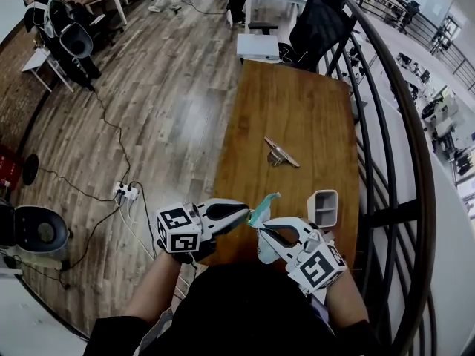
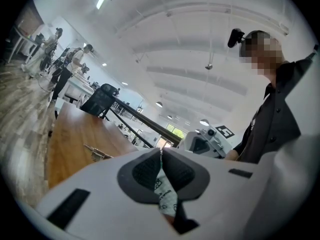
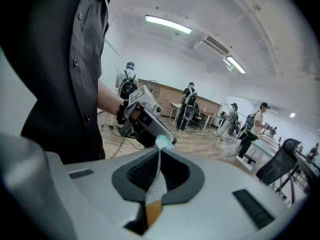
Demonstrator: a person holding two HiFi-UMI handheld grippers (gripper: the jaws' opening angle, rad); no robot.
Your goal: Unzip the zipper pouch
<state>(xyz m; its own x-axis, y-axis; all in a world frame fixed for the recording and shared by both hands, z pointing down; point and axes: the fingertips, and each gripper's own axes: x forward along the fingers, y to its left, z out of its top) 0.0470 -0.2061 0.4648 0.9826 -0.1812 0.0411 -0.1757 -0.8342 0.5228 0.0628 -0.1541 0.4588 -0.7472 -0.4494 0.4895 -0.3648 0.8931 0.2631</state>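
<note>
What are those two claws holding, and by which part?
The teal zipper pouch: the left gripper and right gripper each pinch a thin edge of it between shut fingers.

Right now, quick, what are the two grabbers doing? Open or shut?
Left gripper: shut, pinching the zipper pouch.
Right gripper: shut, pinching the zipper pouch too.

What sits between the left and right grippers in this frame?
The zipper pouch spans the gap, pinched by the left gripper at one end and the right gripper at the other. The head view shows it.
</note>
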